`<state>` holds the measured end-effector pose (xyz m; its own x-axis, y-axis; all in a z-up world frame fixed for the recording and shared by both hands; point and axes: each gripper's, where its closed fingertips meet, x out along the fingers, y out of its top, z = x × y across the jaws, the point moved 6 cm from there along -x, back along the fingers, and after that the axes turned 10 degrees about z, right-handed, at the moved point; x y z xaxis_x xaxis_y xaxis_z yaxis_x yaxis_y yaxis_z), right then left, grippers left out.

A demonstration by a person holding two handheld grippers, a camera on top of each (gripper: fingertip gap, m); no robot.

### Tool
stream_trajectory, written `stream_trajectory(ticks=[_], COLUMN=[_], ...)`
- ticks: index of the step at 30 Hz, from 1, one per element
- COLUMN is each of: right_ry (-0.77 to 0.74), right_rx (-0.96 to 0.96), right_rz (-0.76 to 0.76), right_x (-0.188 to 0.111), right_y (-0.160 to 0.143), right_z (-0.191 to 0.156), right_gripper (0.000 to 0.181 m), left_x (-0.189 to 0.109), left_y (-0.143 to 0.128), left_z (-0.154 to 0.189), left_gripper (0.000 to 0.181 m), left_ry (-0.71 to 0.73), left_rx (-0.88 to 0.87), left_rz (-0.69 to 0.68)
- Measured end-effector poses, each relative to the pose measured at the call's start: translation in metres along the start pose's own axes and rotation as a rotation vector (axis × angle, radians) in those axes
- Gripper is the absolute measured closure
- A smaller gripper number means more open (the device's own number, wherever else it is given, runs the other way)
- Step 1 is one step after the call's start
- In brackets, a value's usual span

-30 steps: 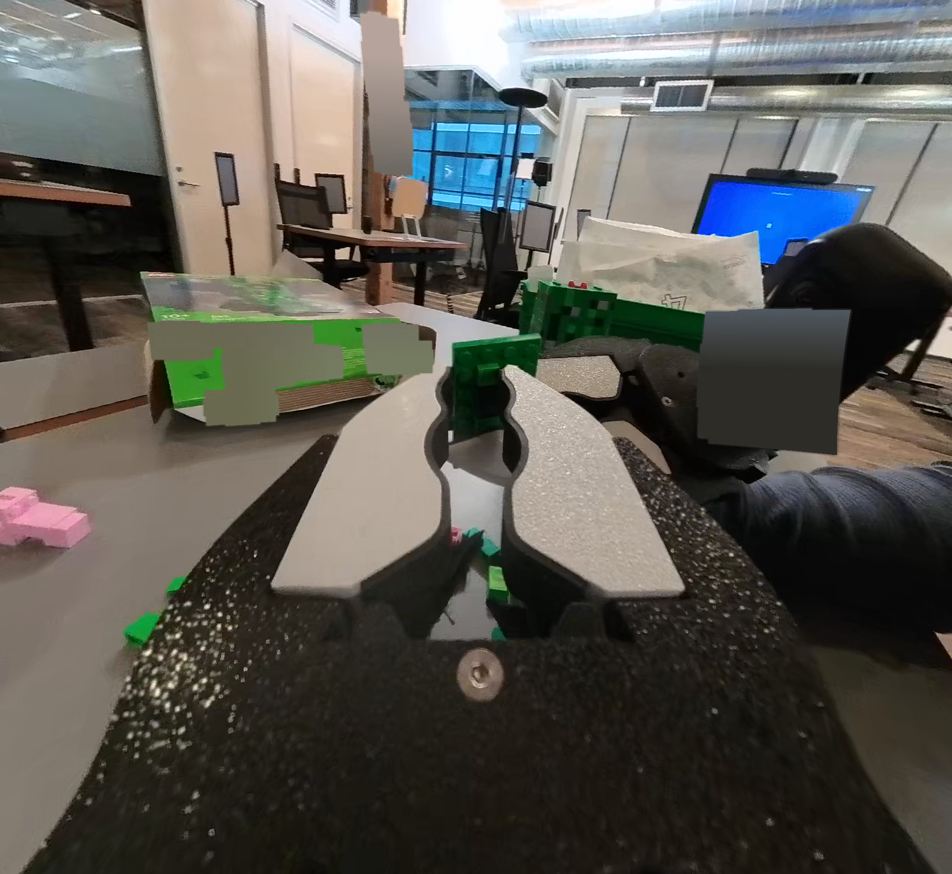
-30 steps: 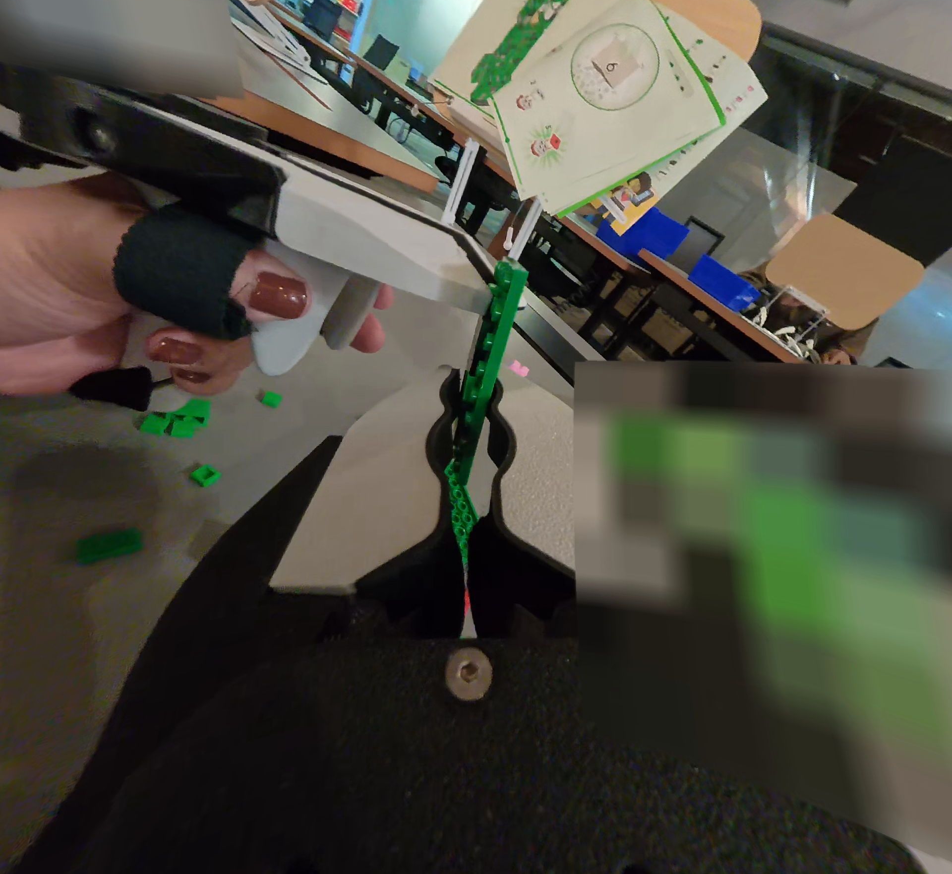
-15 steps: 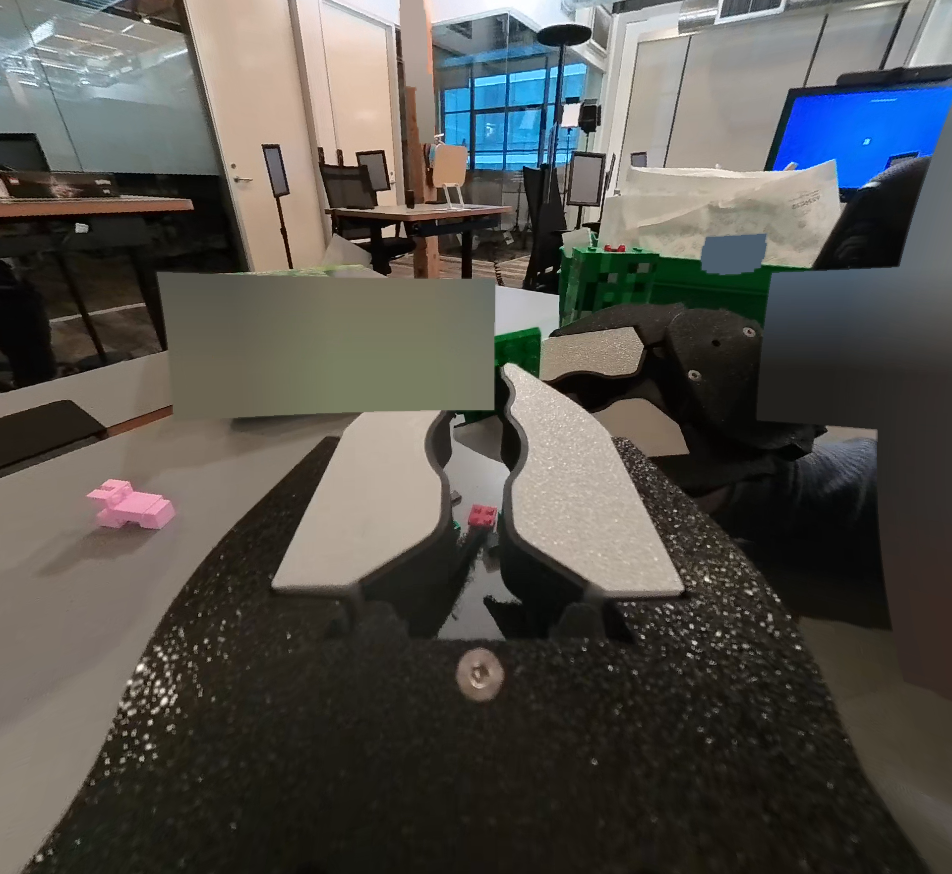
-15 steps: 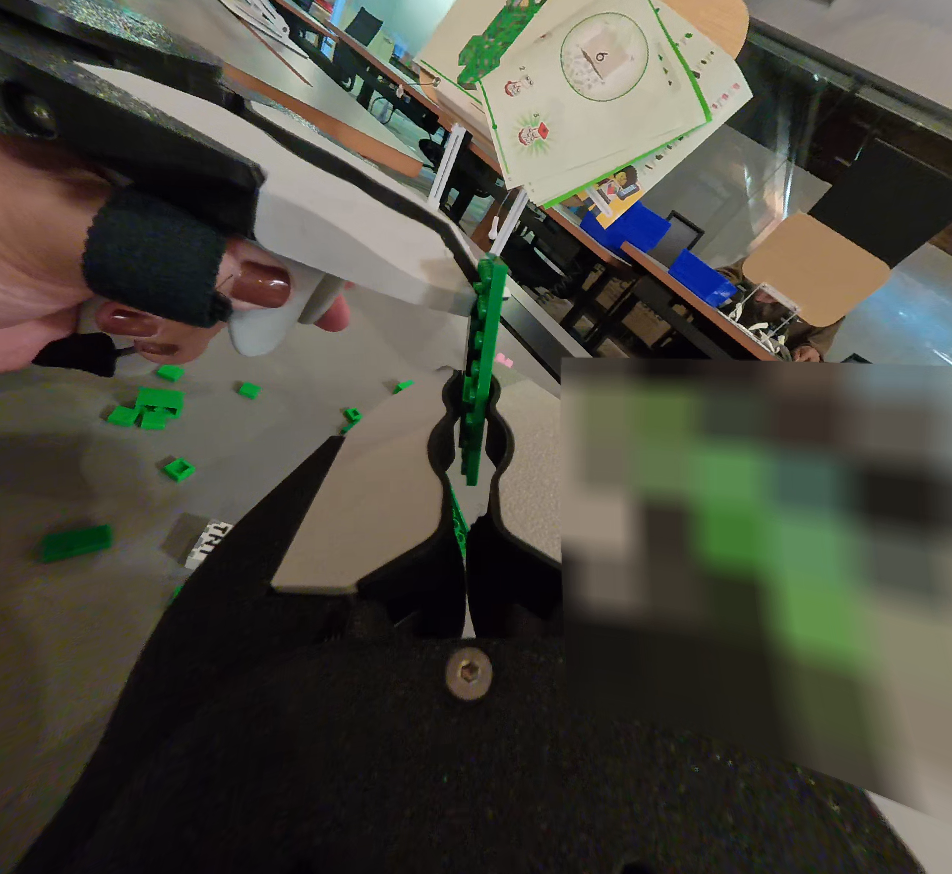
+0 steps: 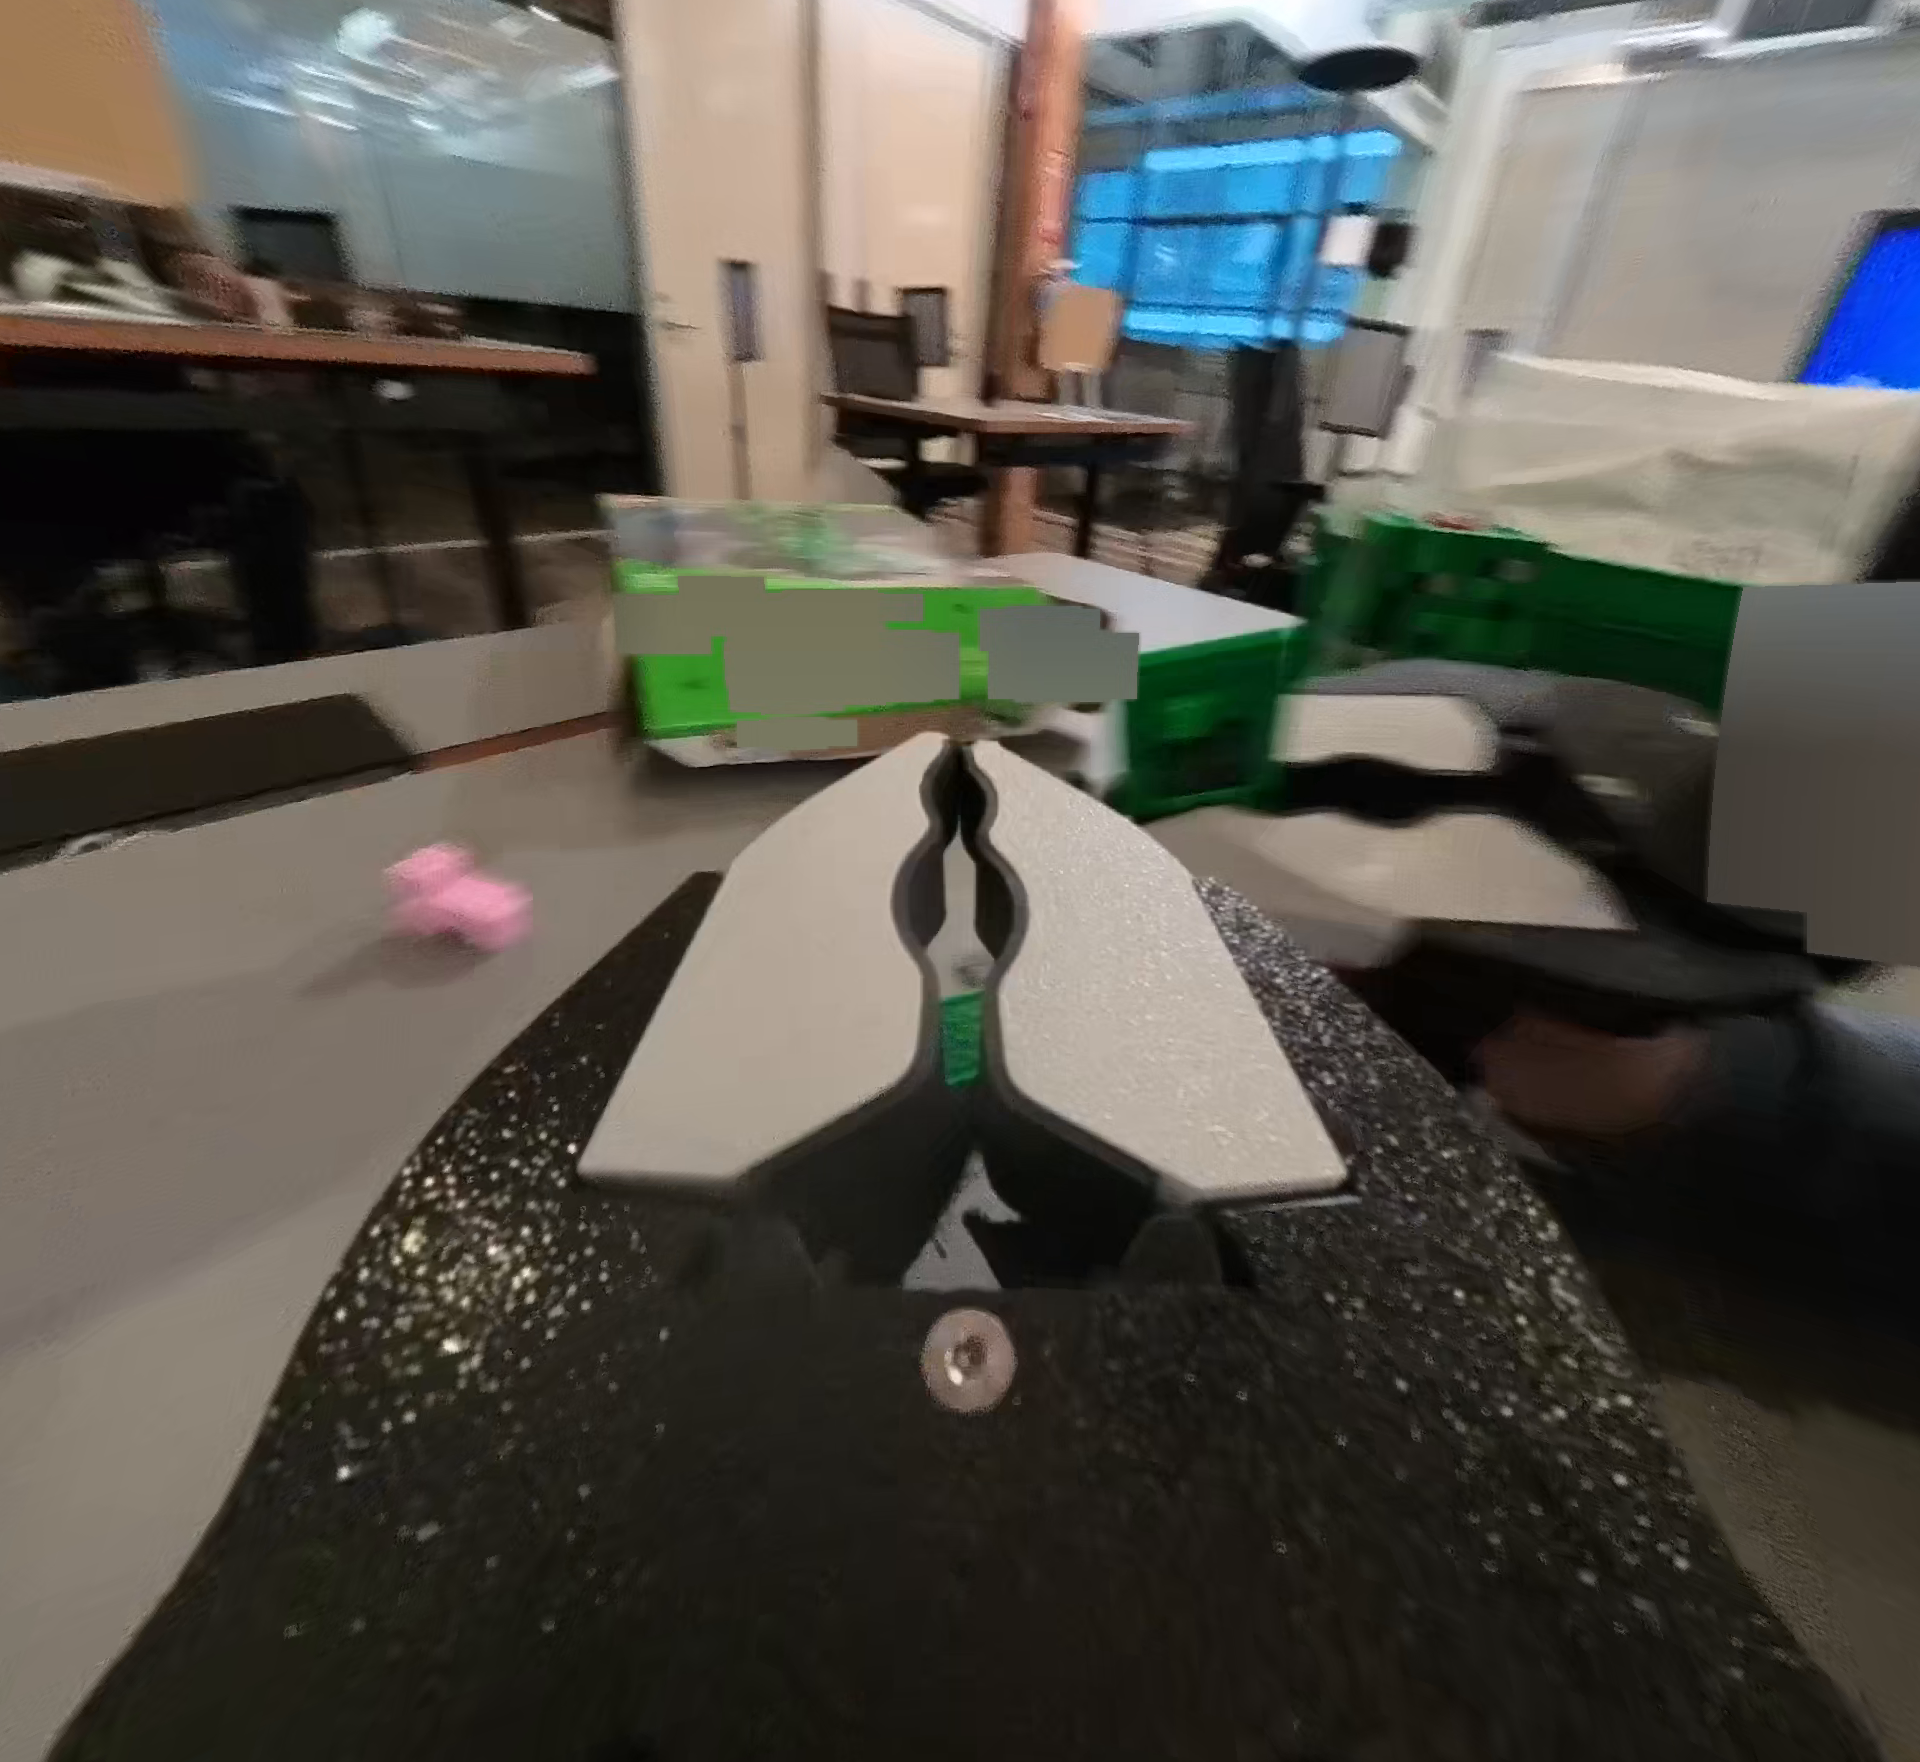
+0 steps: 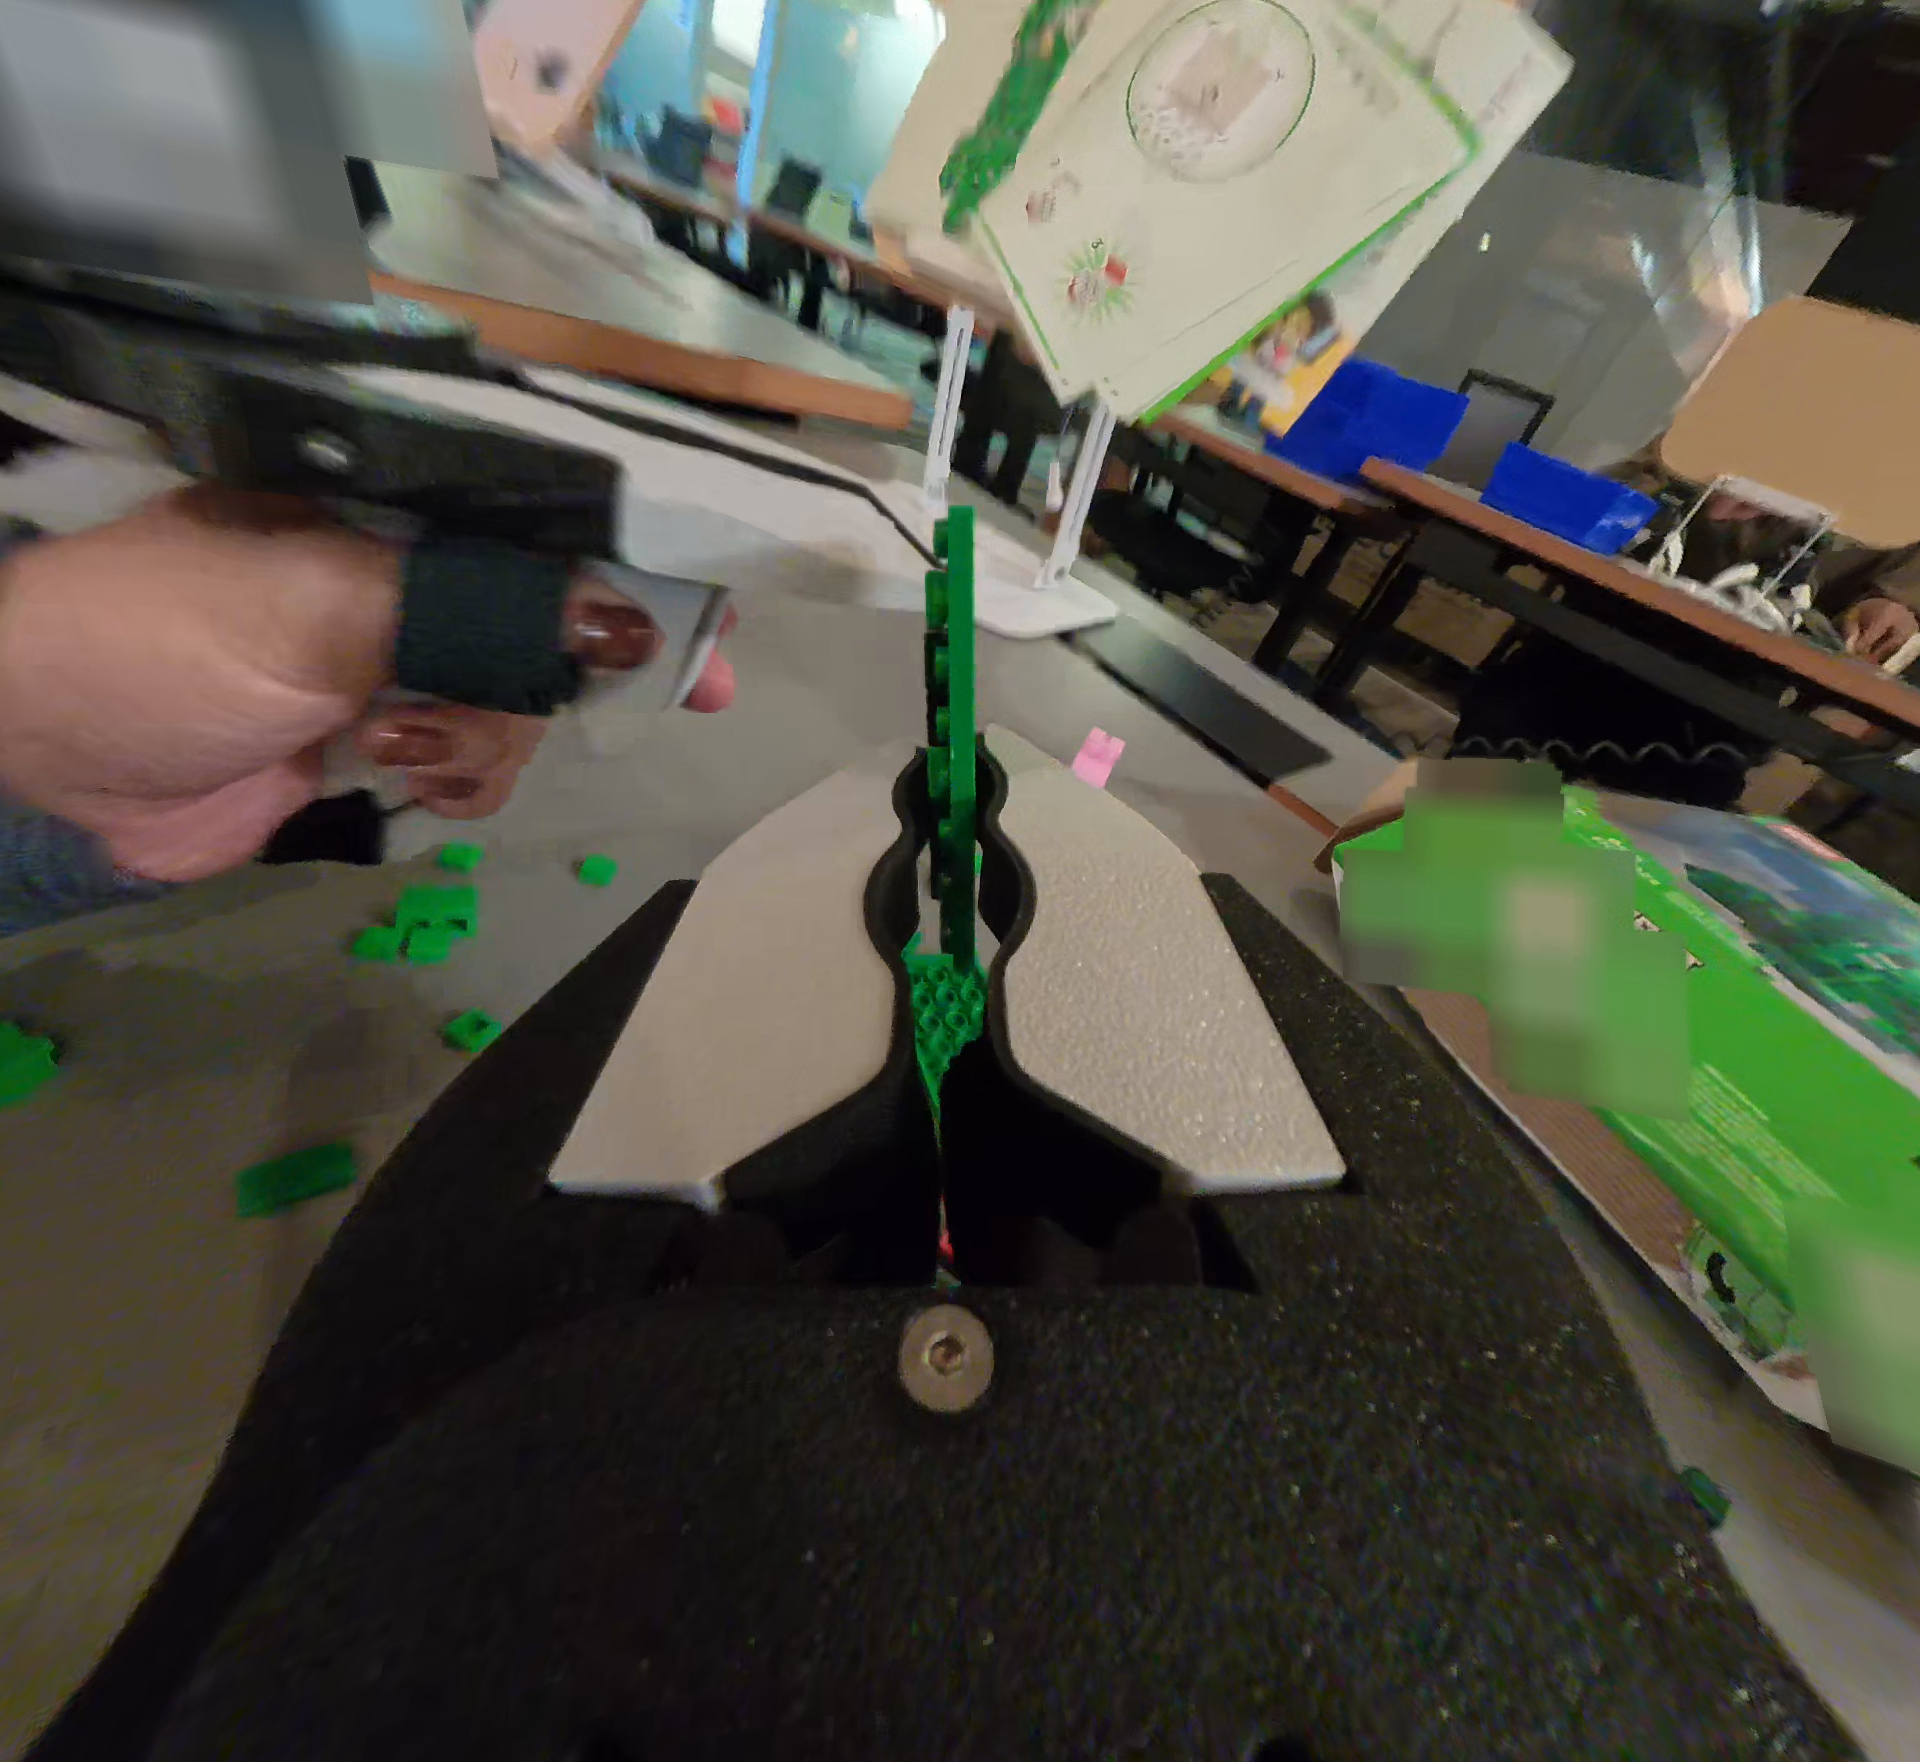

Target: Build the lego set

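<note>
Right wrist view: right gripper (image 6: 951, 777) clamps green plate (image 6: 951, 673) edge-on above bench (image 6: 156, 1297). Left gripper (image 5: 958, 762) together, empty. Risk: thin edge grip, plate twists loose under pressing.

A: Item: green plate (image 6: 951, 756), right view. We see its lower part hidden between the fingers (image 6: 1132, 985).

B: Item: pink piece (image 5: 457, 902), left view. We log it motion-blurred, shape unclear. Green box (image 5: 831, 632) behind: likewise smeared.
</note>
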<state>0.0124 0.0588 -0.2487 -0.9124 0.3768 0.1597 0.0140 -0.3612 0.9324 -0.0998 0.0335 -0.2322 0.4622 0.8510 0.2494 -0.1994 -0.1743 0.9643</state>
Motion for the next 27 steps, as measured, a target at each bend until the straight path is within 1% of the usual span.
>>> stream_trajectory(ticks=[1,2,3,6,8,9,10,11,17,22,27], right_ry=[-0.017,-0.040,-0.051,-0.058,-0.056,-0.051,-0.044,-0.034,0.006,0.025,0.030], right_rx=[-0.007,-0.022,-0.016,0.078,0.085,0.073,0.062,0.058,0.055,0.072,0.065], right_rz=[0.007,0.000,-0.019,-0.025,-0.026,-0.029,-0.029,-0.031,-0.026,-0.021,-0.024], right_x=[-0.002,-0.004,-0.003,-0.001,-0.001,-0.002,-0.002,-0.001,0.001,0.000,0.000], right_y=[0.003,0.002,-0.003,-0.010,-0.010,-0.010,-0.009,-0.009,-0.007,-0.007,-0.007], right_z=[0.001,0.004,0.006,0.014,0.014,0.013,0.011,0.009,0.003,0.002,0.002], right_gripper=[0.175,0.175,0.175,0.176,0.176,0.176,0.176,0.176,0.176,0.175,0.175], left_x=[-0.004,-0.008,-0.010,0.002,0.007,0.008,0.008,0.009,0.011,0.011,0.011], left_y=[0.001,0.006,0.010,0.009,0.004,0.003,0.002,0.001,-0.003,-0.003,-0.004], left_z=[-0.017,-0.027,-0.027,0.003,0.015,0.018,0.019,0.020,0.017,0.019,0.021], left_gripper=[0.181,0.181,0.181,0.181,0.181,0.177,0.171,0.169,0.163,0.168,0.166], left_ry=[0.046,0.039,0.016,-0.105,-0.143,-0.147,-0.149,-0.154,-0.185,-0.220,-0.225], left_rx=[-0.062,-0.178,-0.229,-0.142,-0.080,-0.068,-0.069,-0.075,-0.156,-0.147,-0.135], left_rz=[0.000,0.047,0.079,0.034,-0.004,-0.009,-0.008,-0.013,0.000,0.005,0.006])
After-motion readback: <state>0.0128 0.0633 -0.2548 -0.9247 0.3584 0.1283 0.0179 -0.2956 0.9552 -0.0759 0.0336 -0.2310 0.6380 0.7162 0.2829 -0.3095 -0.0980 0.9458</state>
